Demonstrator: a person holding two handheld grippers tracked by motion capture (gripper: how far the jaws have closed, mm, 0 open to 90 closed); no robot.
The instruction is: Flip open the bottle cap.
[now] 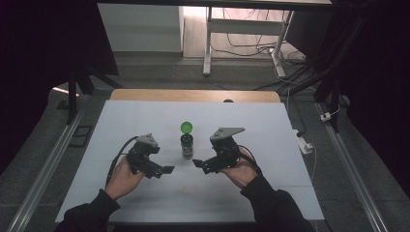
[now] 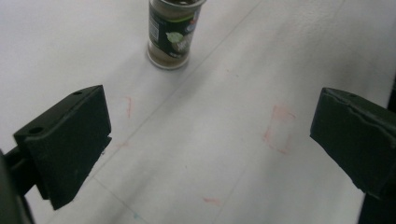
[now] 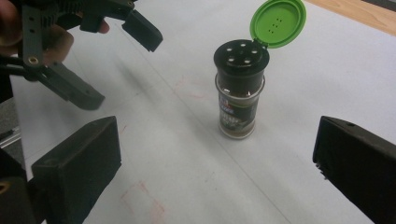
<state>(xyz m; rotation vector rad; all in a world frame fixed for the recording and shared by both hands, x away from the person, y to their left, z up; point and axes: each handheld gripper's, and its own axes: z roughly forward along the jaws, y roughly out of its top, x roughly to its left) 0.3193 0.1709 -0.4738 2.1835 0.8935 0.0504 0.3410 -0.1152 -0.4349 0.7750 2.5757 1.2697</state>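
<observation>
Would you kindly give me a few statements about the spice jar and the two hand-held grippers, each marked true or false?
1. The spice jar stands upright on the white table cover. True.
2. Its green lid is snapped shut. False: it is flipped open, exposing the shaker holes.
3. The left hand-held gripper is clamped on the jar. False: its jaws are open and apart from the jar.
4. The right hand-held gripper is open. True.

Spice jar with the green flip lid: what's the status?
Left gripper, right gripper: open, empty. Glass spice jar upright between them, green lid open. Nothing in the way.
</observation>
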